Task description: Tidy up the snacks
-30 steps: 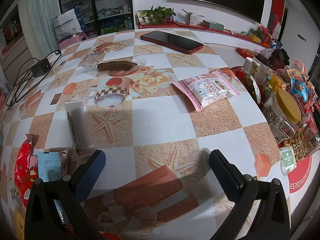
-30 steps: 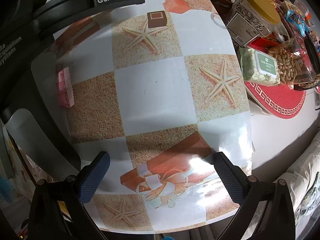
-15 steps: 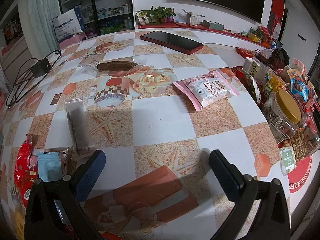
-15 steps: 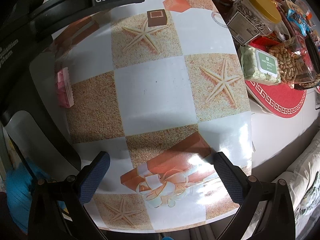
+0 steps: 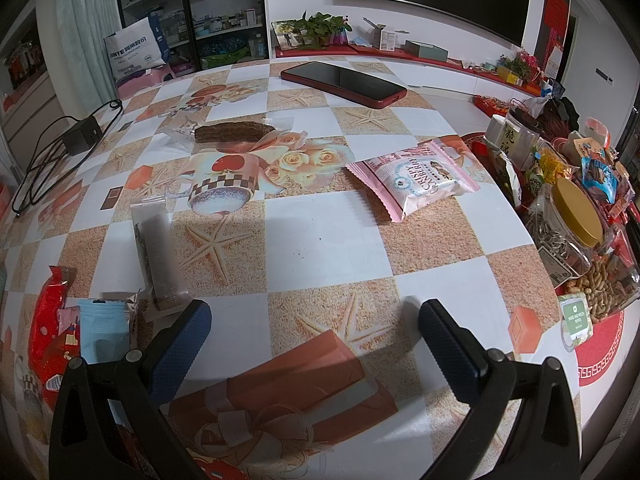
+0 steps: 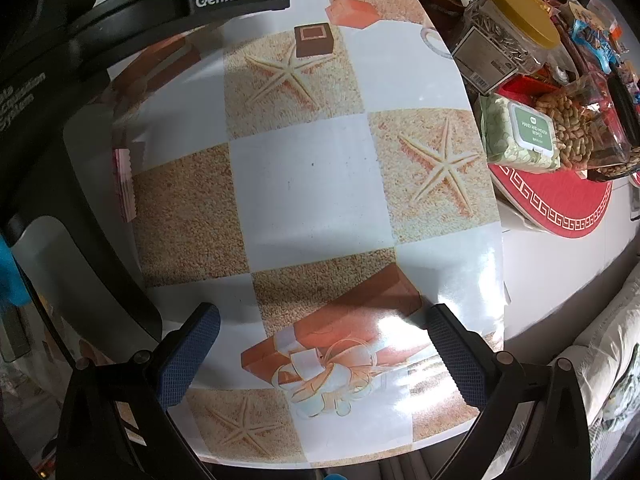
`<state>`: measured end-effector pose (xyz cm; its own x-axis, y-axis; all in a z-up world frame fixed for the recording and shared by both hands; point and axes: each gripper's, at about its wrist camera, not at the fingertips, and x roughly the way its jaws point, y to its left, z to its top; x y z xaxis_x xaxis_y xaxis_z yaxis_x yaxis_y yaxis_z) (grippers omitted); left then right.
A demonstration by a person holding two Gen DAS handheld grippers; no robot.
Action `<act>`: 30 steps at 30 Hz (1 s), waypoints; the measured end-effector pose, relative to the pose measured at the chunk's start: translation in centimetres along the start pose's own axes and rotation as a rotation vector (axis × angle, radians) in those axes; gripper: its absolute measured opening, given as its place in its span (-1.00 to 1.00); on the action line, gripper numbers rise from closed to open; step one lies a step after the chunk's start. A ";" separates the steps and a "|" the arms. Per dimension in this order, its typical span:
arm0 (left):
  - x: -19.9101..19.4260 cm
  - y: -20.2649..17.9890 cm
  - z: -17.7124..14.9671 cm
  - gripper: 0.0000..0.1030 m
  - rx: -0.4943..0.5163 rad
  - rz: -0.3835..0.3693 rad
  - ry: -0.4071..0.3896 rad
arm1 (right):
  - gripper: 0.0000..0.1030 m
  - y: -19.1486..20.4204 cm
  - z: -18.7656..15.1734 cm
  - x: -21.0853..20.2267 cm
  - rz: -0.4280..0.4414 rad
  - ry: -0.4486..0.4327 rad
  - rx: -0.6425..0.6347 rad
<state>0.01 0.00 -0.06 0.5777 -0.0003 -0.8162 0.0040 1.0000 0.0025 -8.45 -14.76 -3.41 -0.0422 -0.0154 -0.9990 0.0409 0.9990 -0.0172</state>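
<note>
A: How are the fingers of the left gripper (image 5: 314, 344) held?

B: They are spread wide apart. Nothing is held between them. Only the table (image 5: 320, 236) with its starfish cloth is seen in the gap, and it cannot be told if the table is touched.

A: And the right gripper (image 6: 320, 354)?

B: Its fingers are spread wide too, and nothing is pinched. The near edge of the table is seen under them, with a printed gift box picture between the blue pads (image 6: 188, 356).

A: Where are the snacks found?

B: A pink snack bag (image 5: 414, 178) is laid flat on the table, well ahead of the left gripper and a bit to the right. A brown bar in a clear wrapper (image 5: 234, 132) is laid farther back. A long clear packet (image 5: 158, 254) is laid just ahead of the left finger. A red packet (image 5: 50, 340) and a light blue packet (image 5: 104, 330) are seen at the left edge, touching each other.

A: What is kept in the containers?

B: A clear jar with a yellow lid (image 5: 568, 228) is filled with seeds. Just beside it, peanuts (image 6: 568, 124) are seen in a clear bag. A green pack of wipes (image 6: 520, 132) is laid against the peanuts, on a red mat (image 6: 560, 200).

A: What else is laid on the table?

B: A red phone (image 5: 344, 84) is laid at the far side, and a black charger (image 5: 82, 140) with its cord at the left.
</note>
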 end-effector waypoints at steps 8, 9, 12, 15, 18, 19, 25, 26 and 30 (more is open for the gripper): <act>0.0 0.0 0.0 1.00 0.000 0.000 0.000 | 1.00 -0.2 0.3 0.1 0.001 0.028 0.000; 0.0 0.0 0.0 1.00 0.000 0.000 0.000 | 1.00 -0.2 0.3 0.1 0.001 0.034 0.000; 0.0 0.0 0.0 1.00 0.005 0.000 0.004 | 1.00 -0.3 0.6 0.3 0.007 0.060 0.000; 0.4 0.0 1.0 1.00 0.065 -0.035 0.129 | 1.00 -0.4 0.9 0.5 0.017 0.074 -0.003; 1.2 -0.5 1.8 1.00 0.110 -0.058 0.249 | 1.00 -0.5 1.0 0.6 0.019 0.086 -0.007; 0.9 -0.6 1.9 1.00 0.134 -0.076 0.290 | 1.00 -0.5 1.0 0.6 0.019 0.088 -0.005; -2.1 0.9 3.7 1.00 0.204 -0.113 0.435 | 1.00 -0.9 1.3 0.8 0.024 0.108 0.025; -3.2 1.7 4.2 1.00 0.218 -0.113 0.436 | 1.00 -0.9 1.4 0.8 0.024 0.110 0.025; -6.9 6.2 4.1 1.00 0.197 -0.104 0.406 | 1.00 -0.9 2.2 1.2 0.021 0.167 0.028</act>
<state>-0.61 6.21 7.93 0.1993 -0.0595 -0.9781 0.2229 0.9747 -0.0139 -6.38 -15.76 -4.67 -0.2061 0.0153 -0.9784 0.0717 0.9974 0.0005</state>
